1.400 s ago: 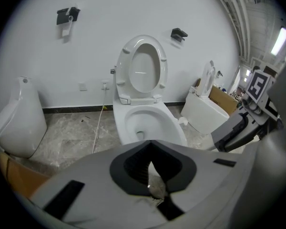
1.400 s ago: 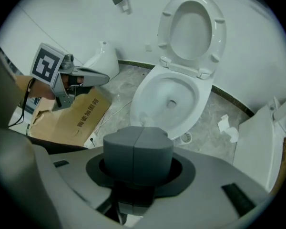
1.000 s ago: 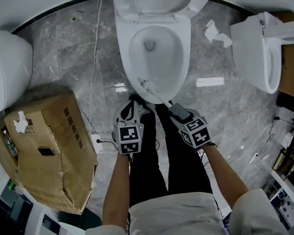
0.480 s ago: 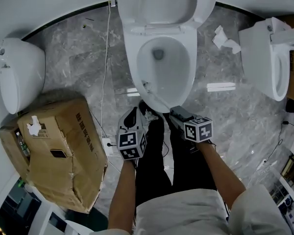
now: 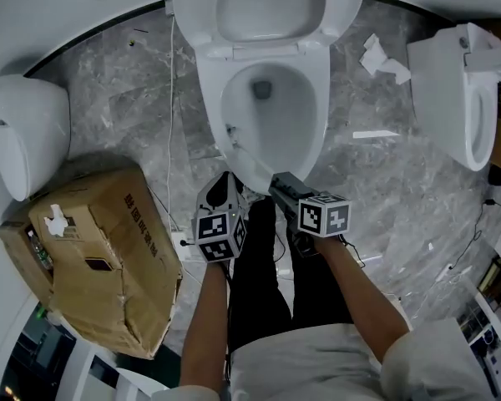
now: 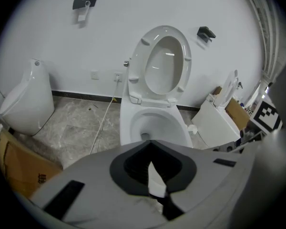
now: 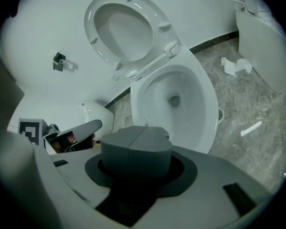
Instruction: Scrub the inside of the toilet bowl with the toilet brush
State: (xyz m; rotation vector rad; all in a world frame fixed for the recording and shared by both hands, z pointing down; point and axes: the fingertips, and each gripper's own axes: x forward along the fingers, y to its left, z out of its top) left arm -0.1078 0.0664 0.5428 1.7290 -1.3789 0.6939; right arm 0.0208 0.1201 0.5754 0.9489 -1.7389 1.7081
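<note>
Two hand-held grippers hang over the front of a white toilet bowl point(image 5: 315, 98), seen from our head cam looking steeply down. The right gripper point(image 5: 277, 184) has its jaws pressed together, w/ only a seam between them in its own view point(image 7: 136, 144). From above, we see them clamped on the end of the toilet brush point(image 5: 244, 150). The brush handle runs up and to the left from the jaws and crosses the front rim. Its head sits inside the bowl, low on the left inner wall near the rim.

The left gripper point(image 5: 224, 186) hovers just beside the right one, apart from it, and short of the bowl's front edge. Its jaws are drawn in to a narrow slit point(image 6: 155, 178) and carry nothing. Both marker cubes face up at us, above our black trouser legs point(image 5: 259, 291).

The seat and lid point(image 5: 271, 7) stand raised against the white wall. A dented cardboard box point(image 5: 100, 249) sits on the grey marble floor point(image 5: 384, 182) at left, w/ a urinal point(image 5: 25, 132) just beyond it. A thin white cable point(image 5: 169, 98) runs along the floor between box and toilet. At right, a second toilet point(image 5: 447, 90) stands well apart, w/ crumpled paper point(image 5: 380, 57) on the floor between the two.
</note>
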